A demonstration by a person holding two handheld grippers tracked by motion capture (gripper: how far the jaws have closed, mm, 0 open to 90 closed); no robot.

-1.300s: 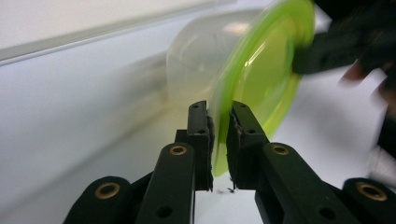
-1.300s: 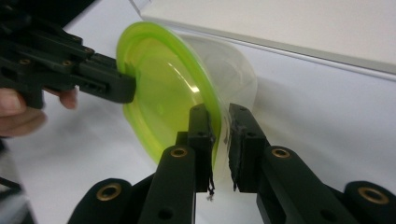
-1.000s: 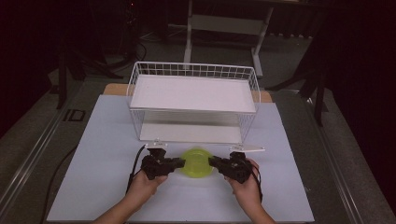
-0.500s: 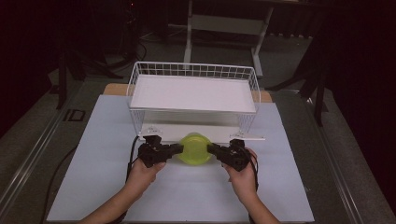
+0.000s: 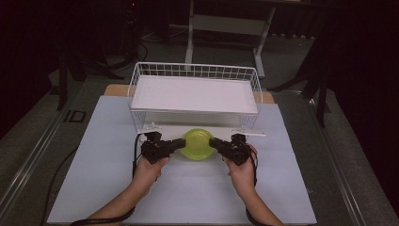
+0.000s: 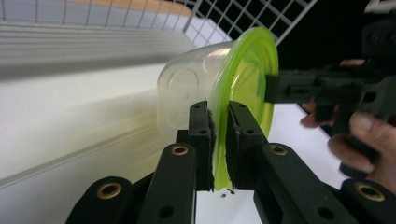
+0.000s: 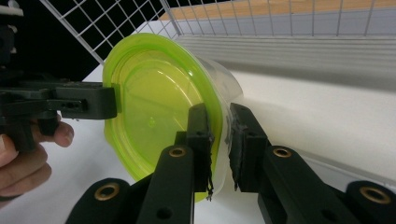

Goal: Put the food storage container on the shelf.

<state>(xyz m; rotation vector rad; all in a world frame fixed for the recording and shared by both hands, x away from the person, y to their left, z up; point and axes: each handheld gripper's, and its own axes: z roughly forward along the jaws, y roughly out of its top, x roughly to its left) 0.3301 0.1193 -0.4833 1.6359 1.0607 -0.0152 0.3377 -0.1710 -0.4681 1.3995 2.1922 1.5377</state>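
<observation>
Seen from above: white wire basket point(image 5: 141, 80) standing on a pale mat point(image 5: 94, 155) at the far middle of the table, a white tray point(image 5: 193, 94) filling its upper level, a low open space under it. Wooden table edge point(image 5: 115, 89) peeking out behind the mat; dark floor and a white stand point(image 5: 230, 23) beyond.

Directly in front of the basket's lower opening, a clear container with a green lid point(image 5: 196, 143), held off the mat between two grippers and touching or nearly touching the basket's front edge; cannot tell which. Basket front wires and the tray's front lip close behind it in both gripper views, the container's clear body pointing toward them.

Left gripper point(image 5: 178, 145) gripped in the left hand point(image 5: 149, 165), reaching in from the container's left side. Right gripper point(image 5: 215, 143) in the right hand point(image 5: 242, 167), reaching in from the right. Cables trailing back along both wrists.

In the left gripper view, container point(image 6: 205, 88) tipped on its side, lid point(image 6: 247, 88) facing right, the lid's rim pinched between the two black jaws of the left gripper point(image 6: 220, 140), pads pressed to either face of the rim. Right gripper point(image 6: 289, 88) clamped on the far edge of the same lid.

In the right gripper view, right gripper point(image 7: 218, 144) likewise nipping the lid point(image 7: 154, 102) rim where it meets the clear wall, jaws narrowly apart with the rim between. Left gripper point(image 7: 112, 101) biting the opposite edge, fingers point(image 7: 56, 133) of the left hand below it
</observation>
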